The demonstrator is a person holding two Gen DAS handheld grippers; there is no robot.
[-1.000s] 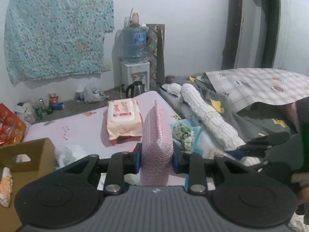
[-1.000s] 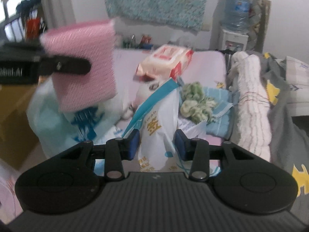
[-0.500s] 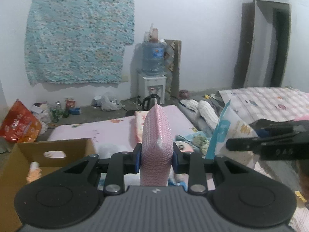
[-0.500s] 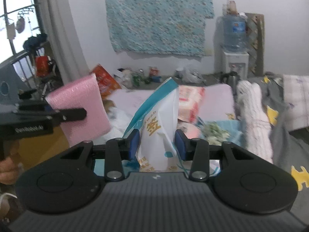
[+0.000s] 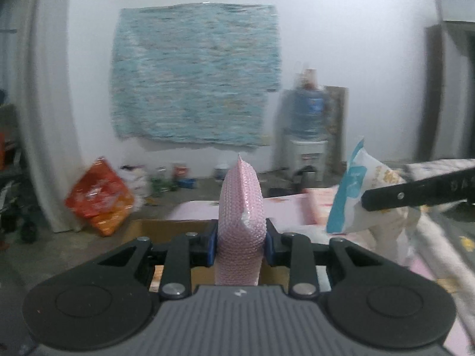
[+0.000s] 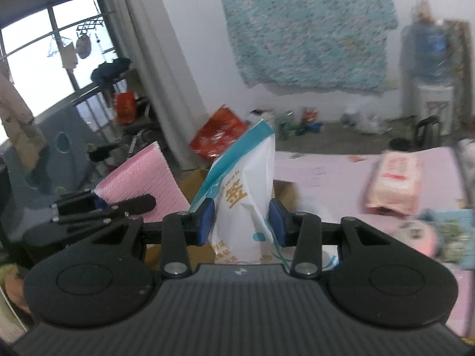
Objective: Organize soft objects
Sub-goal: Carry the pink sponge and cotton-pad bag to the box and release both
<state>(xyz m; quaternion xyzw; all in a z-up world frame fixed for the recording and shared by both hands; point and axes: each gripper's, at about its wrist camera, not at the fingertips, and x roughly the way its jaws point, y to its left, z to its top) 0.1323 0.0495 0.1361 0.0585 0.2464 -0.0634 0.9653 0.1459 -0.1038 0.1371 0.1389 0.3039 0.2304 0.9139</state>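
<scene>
My left gripper (image 5: 240, 241) is shut on a pink bubble-wrap pouch (image 5: 241, 207), held upright above a brown cardboard box (image 5: 172, 226). In the right wrist view the same pouch (image 6: 142, 182) shows at the left, clamped in the left gripper (image 6: 98, 203). My right gripper (image 6: 242, 221) is shut on a white and teal soft pack (image 6: 243, 184), lifted above the pink bed sheet (image 6: 326, 172). In the left wrist view that pack (image 5: 353, 195) hangs at the right from a black finger (image 5: 415, 194).
A pink tissue pack (image 6: 394, 179) lies on the bed. An orange bag (image 5: 99, 198) and bottles (image 5: 175, 176) sit on the floor by the wall. A water dispenser (image 5: 308, 130) stands at the back right. A curtain (image 6: 154, 68) and a window (image 6: 53, 56) are on the left.
Both grippers rose and swung left with their loads, away from the bed's clutter and over the cardboard box. Grips are unchanged.
</scene>
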